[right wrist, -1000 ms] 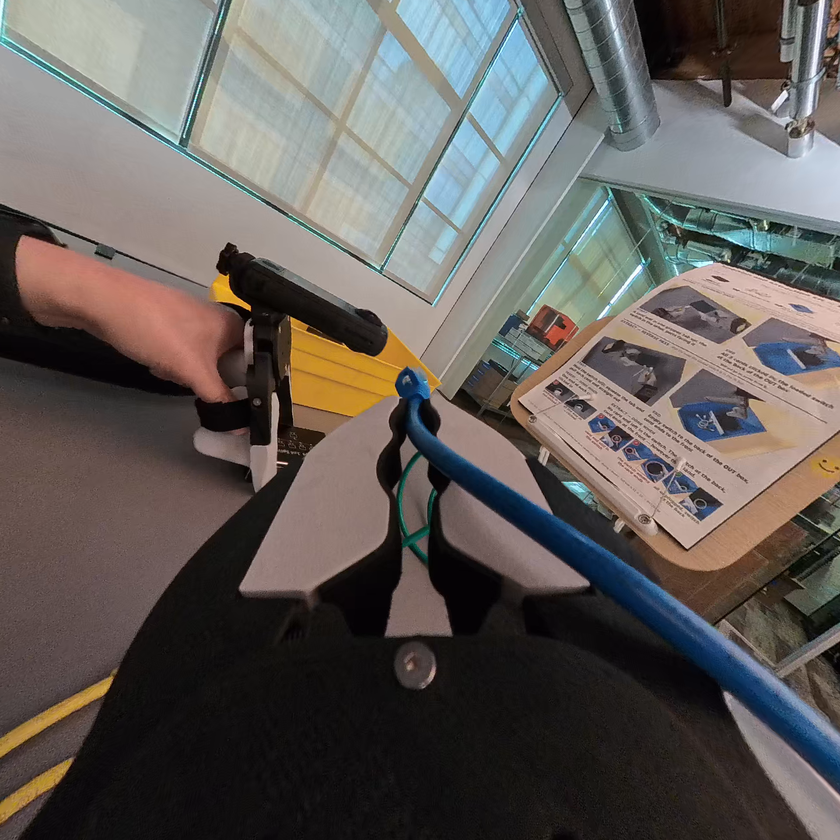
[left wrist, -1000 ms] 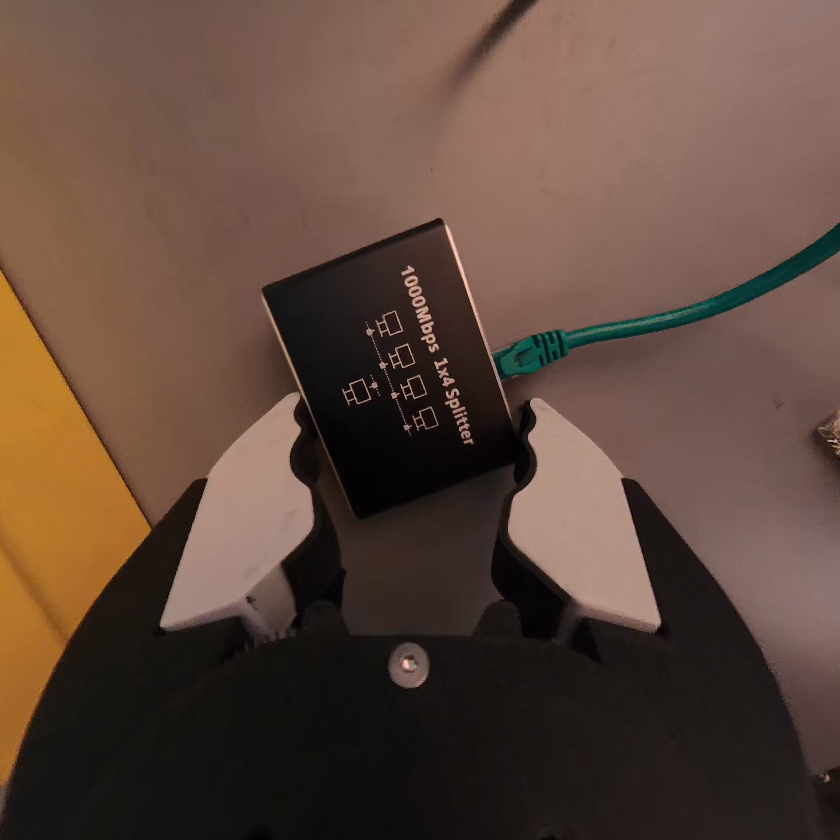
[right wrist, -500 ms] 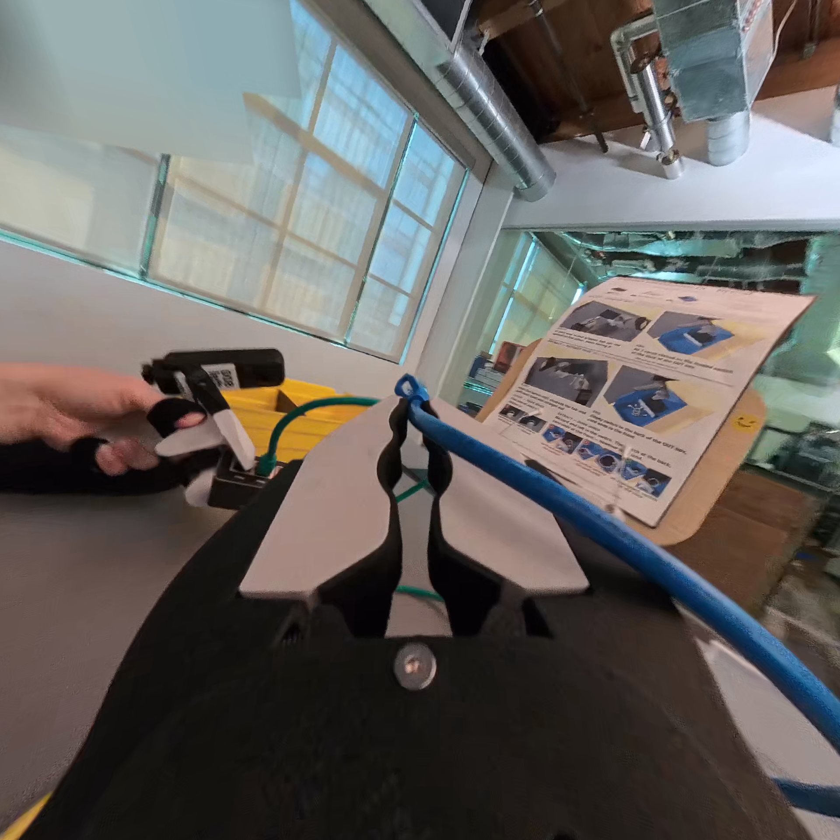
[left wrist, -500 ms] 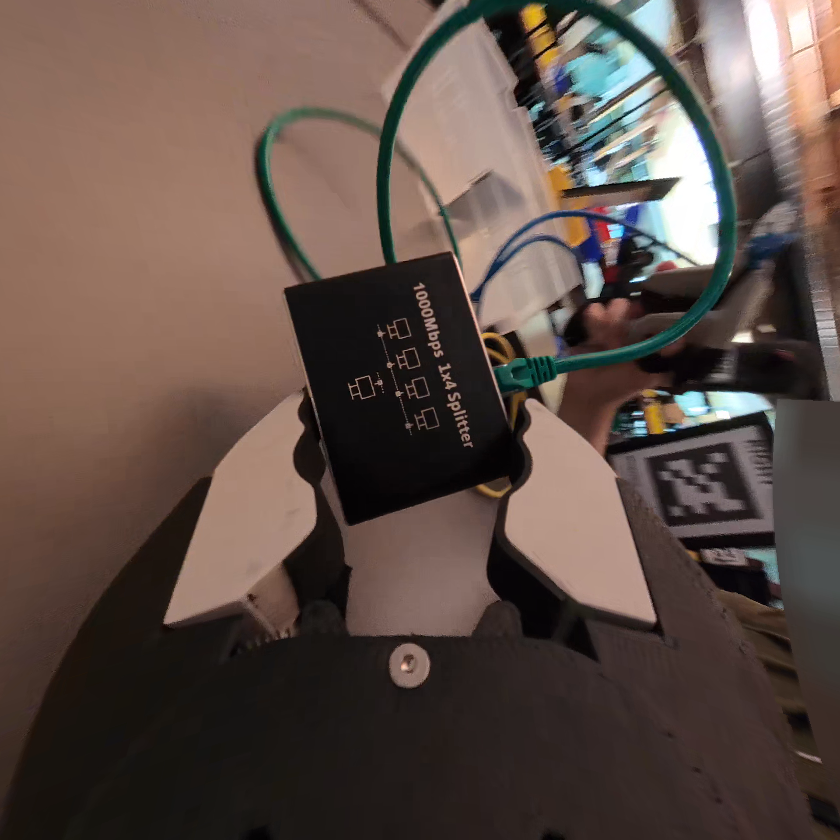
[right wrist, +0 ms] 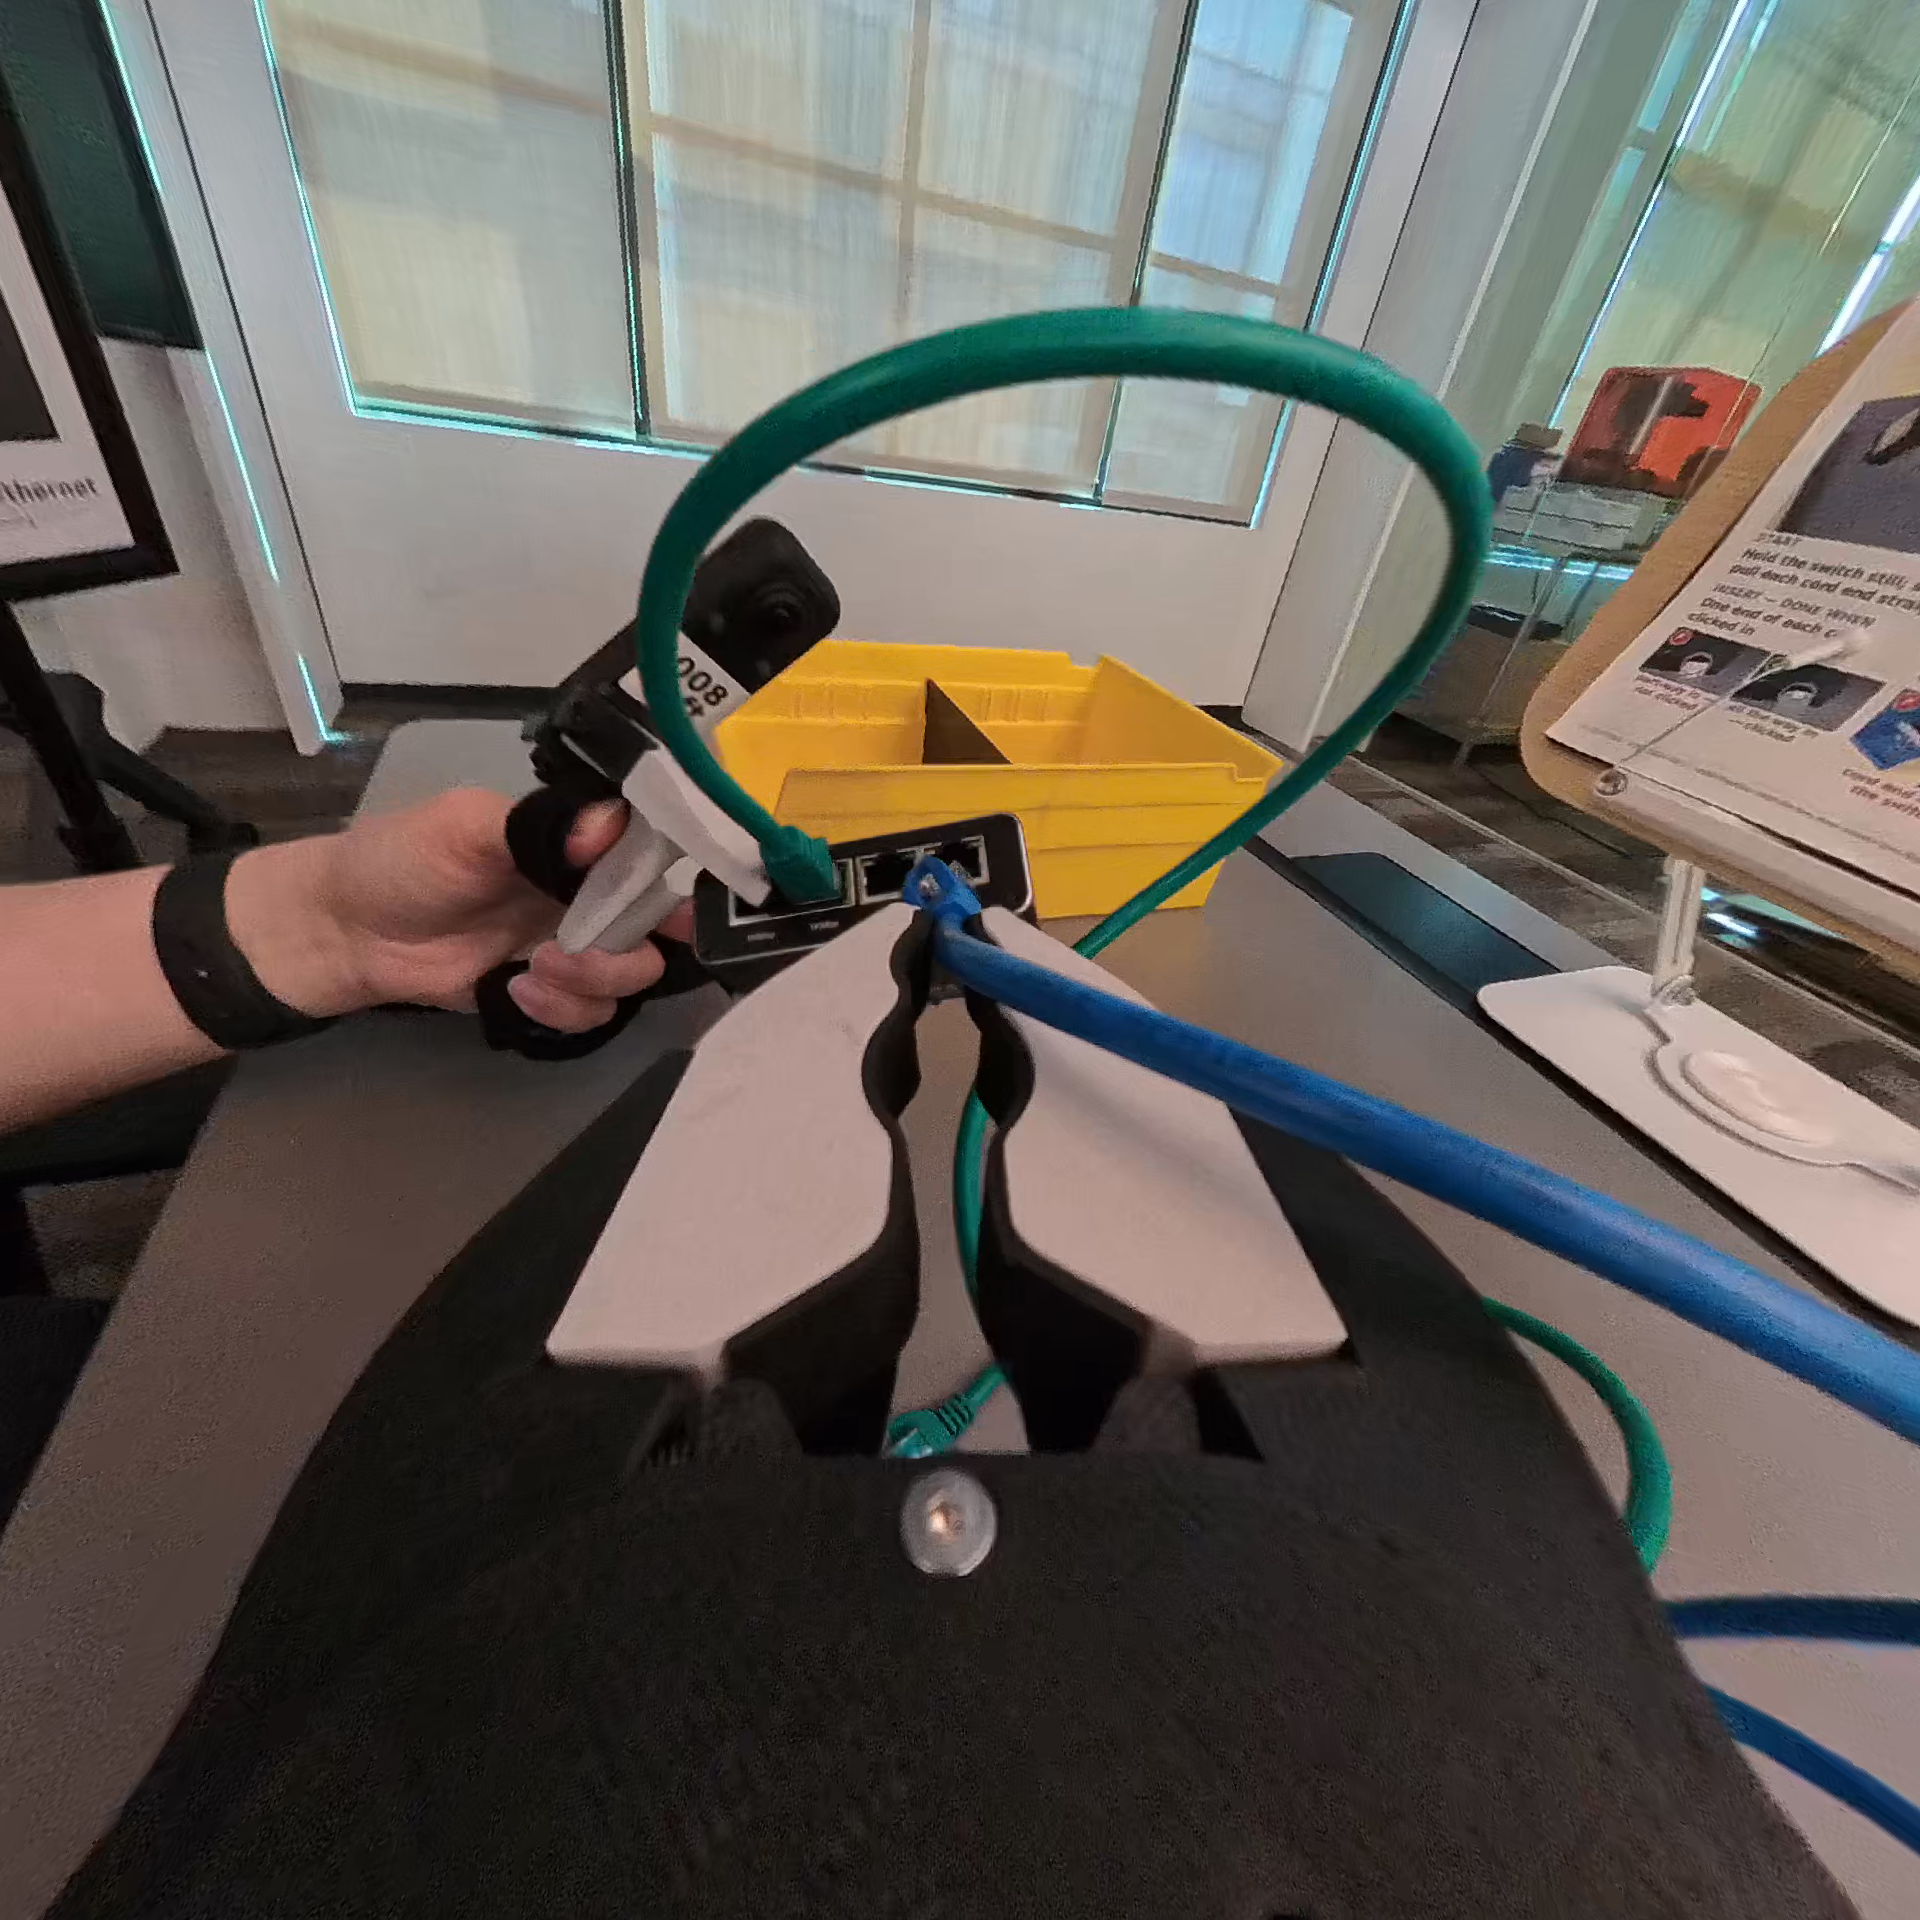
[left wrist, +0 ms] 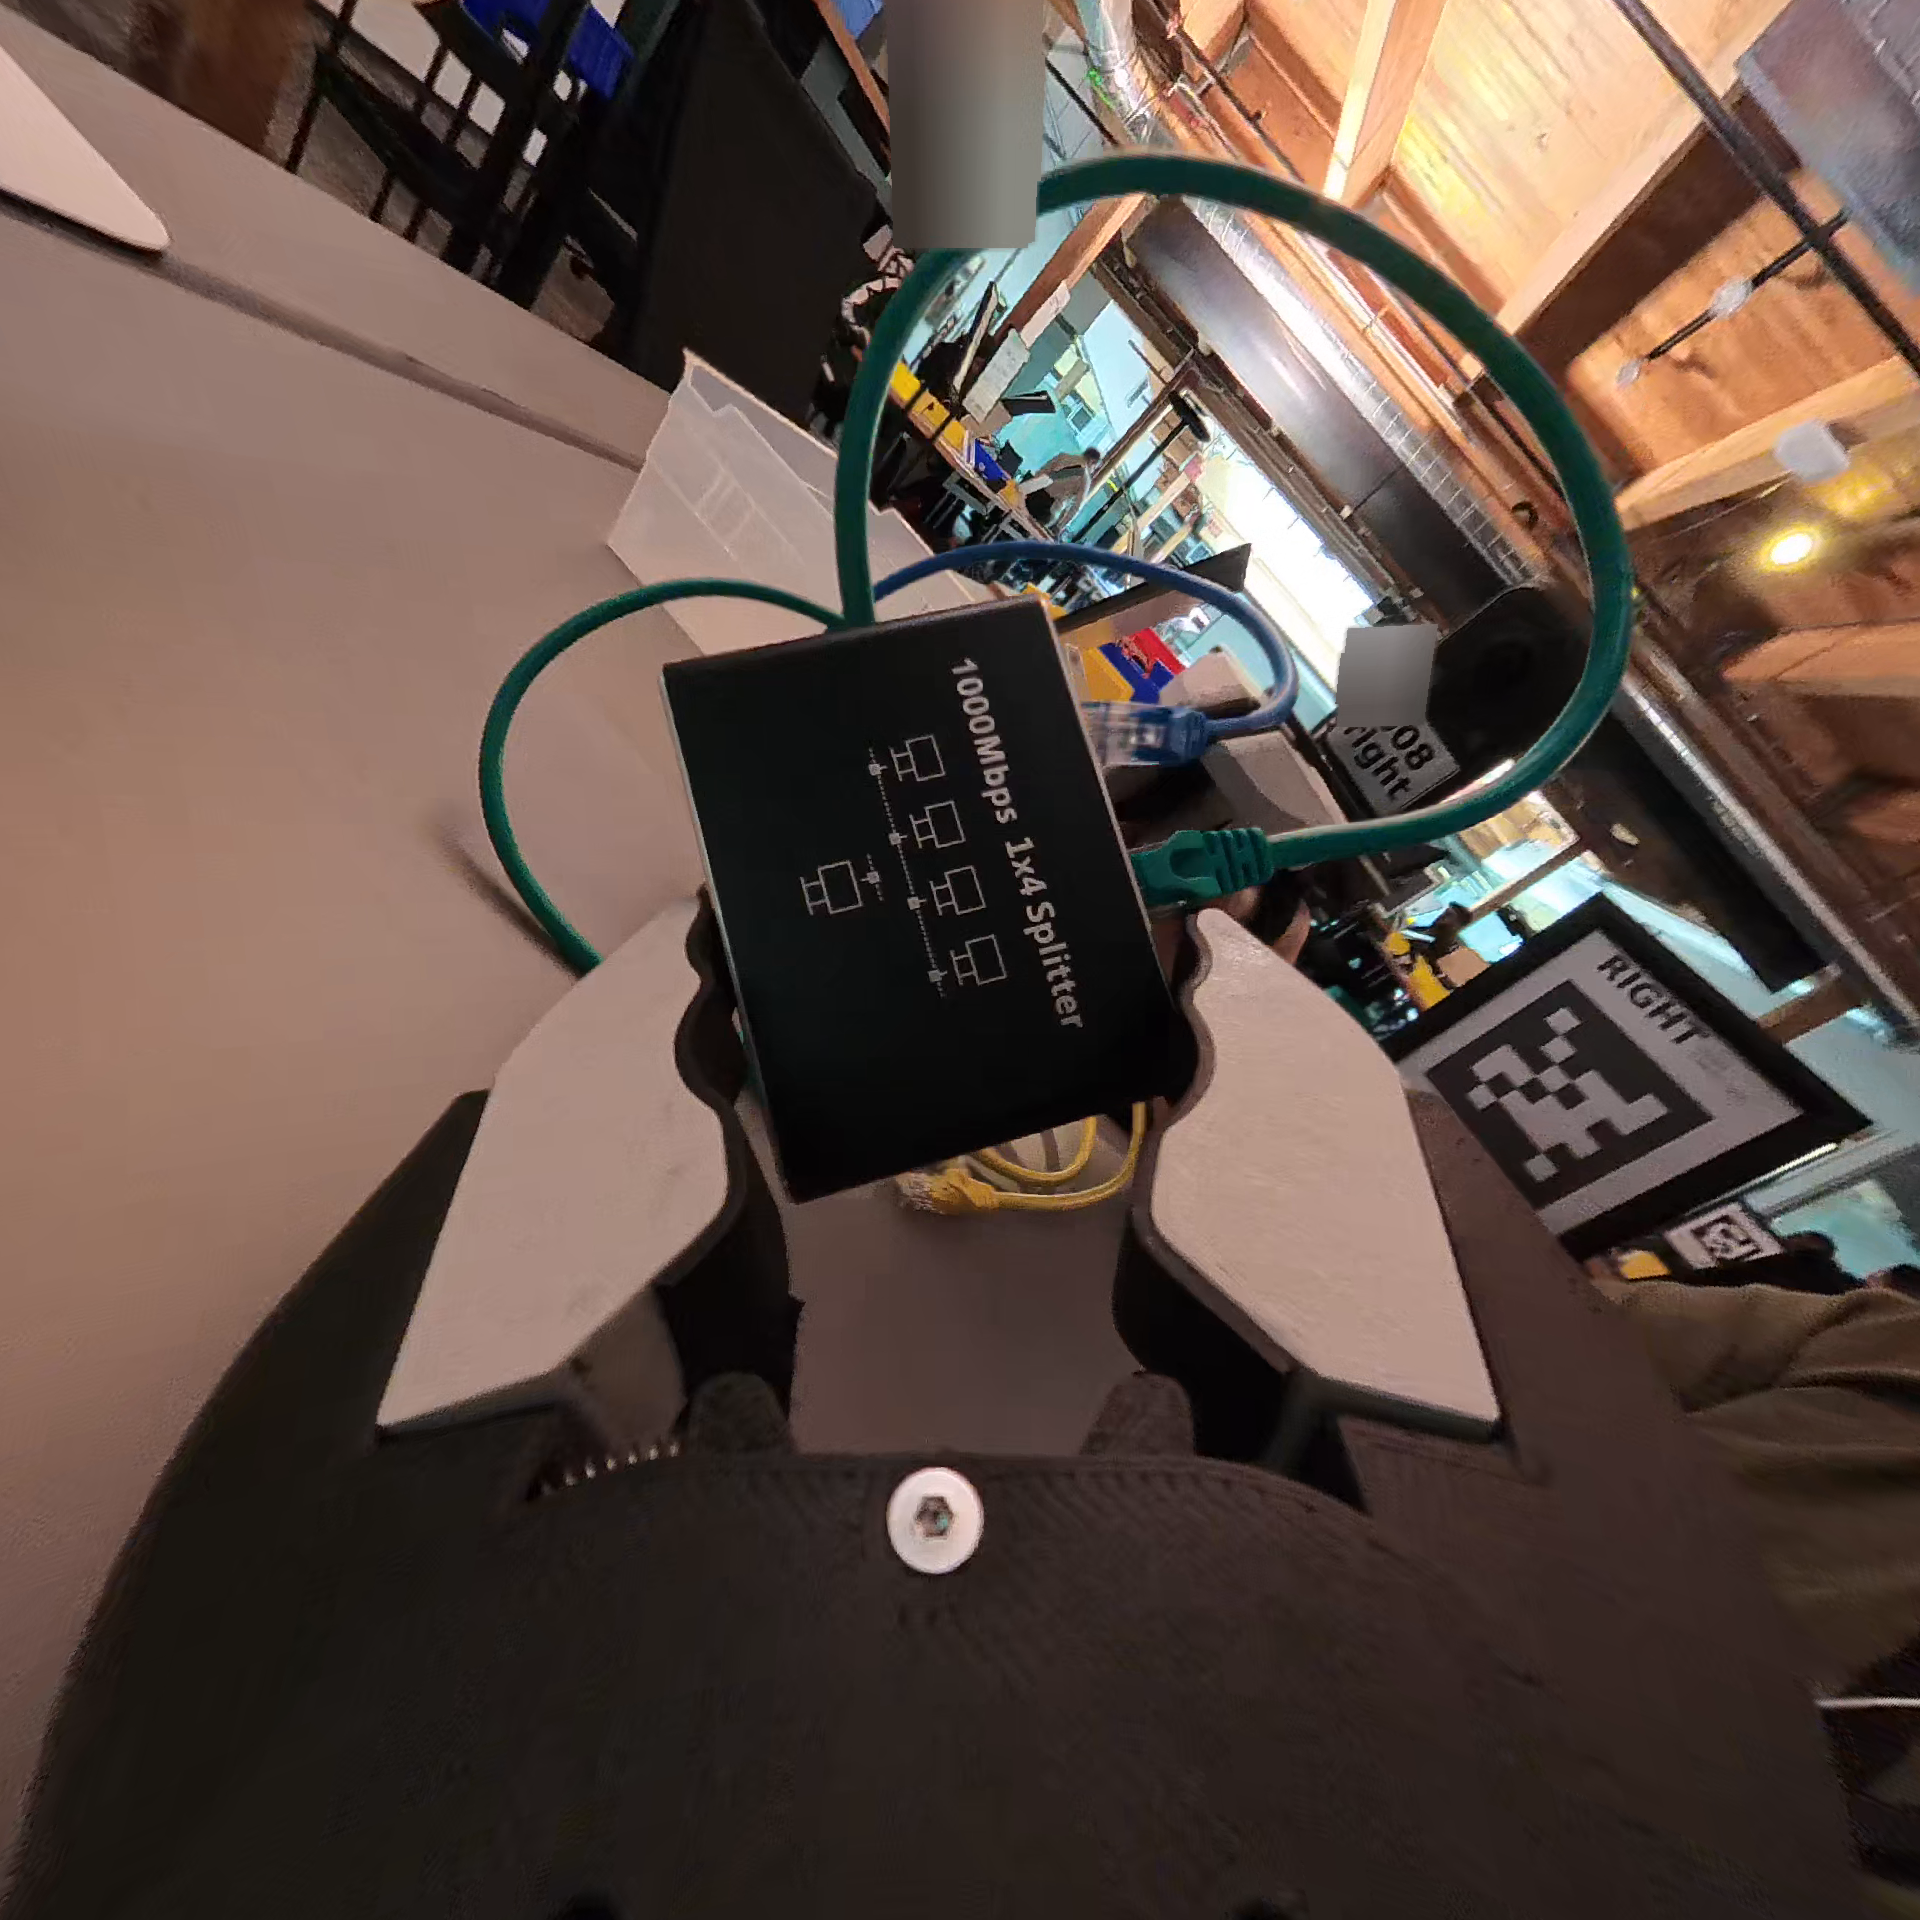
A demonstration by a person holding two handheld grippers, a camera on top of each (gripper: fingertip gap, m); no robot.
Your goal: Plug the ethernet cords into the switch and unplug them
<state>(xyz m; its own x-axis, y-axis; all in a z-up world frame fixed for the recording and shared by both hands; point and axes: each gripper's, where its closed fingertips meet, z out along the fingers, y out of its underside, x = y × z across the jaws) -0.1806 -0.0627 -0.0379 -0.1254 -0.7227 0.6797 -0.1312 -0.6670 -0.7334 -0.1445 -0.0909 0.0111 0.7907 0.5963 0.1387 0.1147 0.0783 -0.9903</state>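
My left gripper (left wrist: 951,935) is shut on the black switch (left wrist: 914,883) and holds it tilted above the grey table (left wrist: 260,727). A green cord (left wrist: 1195,868) is plugged into one port and loops high overhead. My right gripper (right wrist: 948,930) is shut on the blue cord (right wrist: 1299,1101) just behind its plug (right wrist: 940,888). The plug tip is at the switch's port face (right wrist: 883,878), beside the green plug (right wrist: 798,860). I cannot tell whether it is inside a port. The blue plug also shows in the left wrist view (left wrist: 1138,732).
A yellow divided bin (right wrist: 1039,769) stands behind the switch. An instruction board (right wrist: 1766,665) on a white stand is at the right. A yellow cord (left wrist: 1018,1184) lies on the table under the switch. The green cord's free end (right wrist: 935,1423) lies below my right gripper.
The left gripper has lifted the switch off the table and turned its ports toward the right gripper. The right gripper has swung down and brought the blue plug up to the ports.
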